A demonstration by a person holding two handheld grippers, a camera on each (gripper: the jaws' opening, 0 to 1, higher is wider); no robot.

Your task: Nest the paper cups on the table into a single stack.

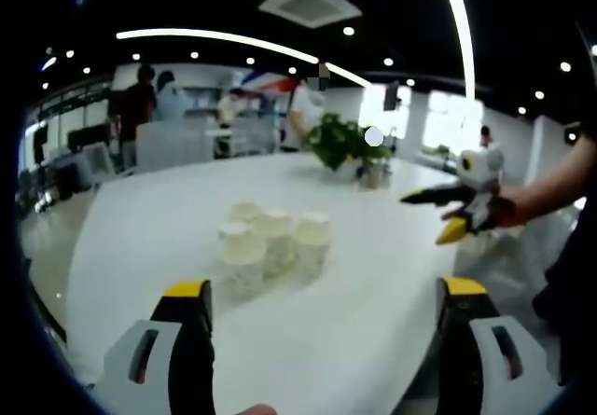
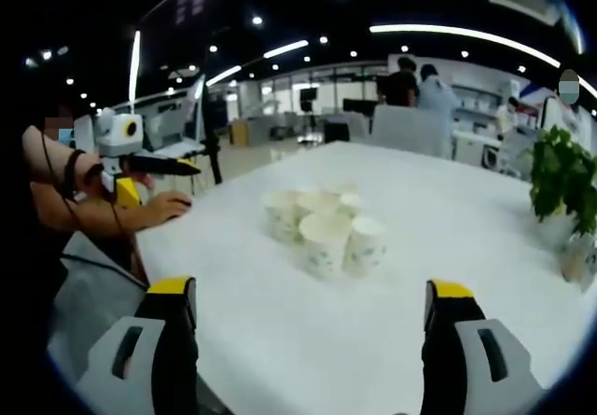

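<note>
So from where I'm sitting, both sets of tongs are spread wide with nothing between them. In the left gripper view, my left tongs sit low over the white counter, and the paper cups are bunched together straight ahead of the jaws, a bit toward the left jaw, well apart from the tips. They're all upright and touching or just beside each other, a tight little cluster of five or so. Can't tell if anything's inside them, too blurry.

Off to the right of the left tongs I can see the right tongs held in a hand, hovering above the counter edge, jaws apart.

In the right gripper view, the right tongs frame the same cups dead ahead, roughly centred between the jaws, still at a distance. A potted plant stands on the counter far off beyond the right jaw. The left tongs show up at the left of that view, past the left jaw.
</note>
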